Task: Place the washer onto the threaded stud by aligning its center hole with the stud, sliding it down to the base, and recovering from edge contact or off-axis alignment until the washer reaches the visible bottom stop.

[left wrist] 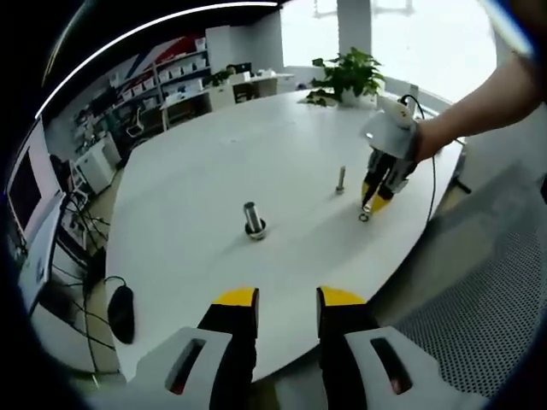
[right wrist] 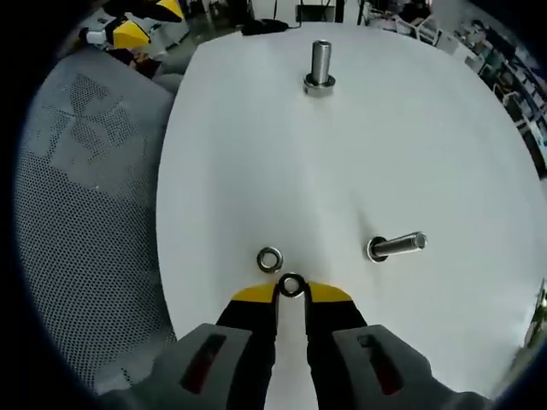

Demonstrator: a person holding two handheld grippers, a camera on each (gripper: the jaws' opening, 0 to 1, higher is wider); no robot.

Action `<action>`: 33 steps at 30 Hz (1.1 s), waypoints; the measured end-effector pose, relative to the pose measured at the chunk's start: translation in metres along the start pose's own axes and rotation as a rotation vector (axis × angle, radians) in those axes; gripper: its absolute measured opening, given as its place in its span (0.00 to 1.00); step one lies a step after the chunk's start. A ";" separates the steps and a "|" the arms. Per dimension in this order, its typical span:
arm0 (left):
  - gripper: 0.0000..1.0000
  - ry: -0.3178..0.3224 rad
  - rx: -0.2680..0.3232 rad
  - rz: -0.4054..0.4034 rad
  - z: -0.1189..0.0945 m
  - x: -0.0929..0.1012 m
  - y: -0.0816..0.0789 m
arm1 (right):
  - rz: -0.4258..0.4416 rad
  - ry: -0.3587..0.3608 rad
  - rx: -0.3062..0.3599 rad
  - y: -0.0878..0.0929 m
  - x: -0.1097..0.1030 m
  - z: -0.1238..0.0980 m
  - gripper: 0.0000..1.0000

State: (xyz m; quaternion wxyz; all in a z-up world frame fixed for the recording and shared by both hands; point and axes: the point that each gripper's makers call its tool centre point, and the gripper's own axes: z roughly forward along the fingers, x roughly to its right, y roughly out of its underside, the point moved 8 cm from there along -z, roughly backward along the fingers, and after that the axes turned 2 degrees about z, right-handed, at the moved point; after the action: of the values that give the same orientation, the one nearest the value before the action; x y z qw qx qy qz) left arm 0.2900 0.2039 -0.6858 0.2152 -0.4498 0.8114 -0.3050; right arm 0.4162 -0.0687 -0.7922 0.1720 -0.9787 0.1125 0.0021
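Table point(left wrist: 256, 154): a wide white round top is spreading across both views; its edge is curving close to the left gripper's jaws in the left gripper view.
Chair point(right wrist: 85, 213): a grey mesh seat is sitting just off the table edge, at the left of the right gripper view.
Plant point(left wrist: 346, 75): a green potted plant is standing at the far side of the table in the left gripper view.
Mouse point(left wrist: 120, 312): a black mouse with its cable is lying near the table edge, to the left of the left gripper's jaws.
Left gripper point(left wrist: 287, 309): its yellow-tipped jaws are standing apart with nothing between them, hovering at the near table edge, well apart from the studs.
Right gripper point(right wrist: 291, 289): its jaws are pinching a washer at the tips; in the left gripper view a hand is holding it tip-down over the table, just beside the thin stud.
Big stud point(right wrist: 320, 64): a thick bolt is standing upright on a ring base, well apart from the right gripper.
Thin stud point(right wrist: 397, 246): a slimmer threaded stud is rising from the table on its base, near the right gripper's tips but not touching.
Held washer point(right wrist: 291, 284): a small ring is sitting edge-on between the right gripper's tips, clear of the thin stud.
Loose washer point(right wrist: 269, 258): a second ring is lying flat on the table just beside the right gripper's tips.
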 end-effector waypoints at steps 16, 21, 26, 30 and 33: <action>0.25 -0.021 0.007 -0.004 -0.002 -0.003 0.000 | 0.211 0.001 0.137 0.012 0.013 -0.019 0.12; 0.25 -0.025 0.011 -0.009 -0.002 -0.004 0.000 | 0.214 0.034 0.172 0.013 0.019 -0.032 0.12; 0.25 -0.025 0.014 -0.004 -0.003 -0.003 -0.001 | 0.217 0.079 0.235 0.006 0.031 -0.051 0.12; 0.25 -0.031 0.012 -0.003 -0.003 -0.004 -0.001 | 0.141 0.130 0.277 -0.005 0.036 -0.062 0.12; 0.25 -0.031 0.009 -0.007 -0.002 -0.005 0.000 | 0.126 0.135 0.288 -0.012 0.039 -0.067 0.12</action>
State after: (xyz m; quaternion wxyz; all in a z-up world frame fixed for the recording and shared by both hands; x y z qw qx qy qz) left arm 0.2915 0.2083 -0.6838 0.2287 -0.4564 0.8051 -0.3022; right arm 0.4543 -0.0889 -0.7269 0.3020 -0.9328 0.1843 -0.0692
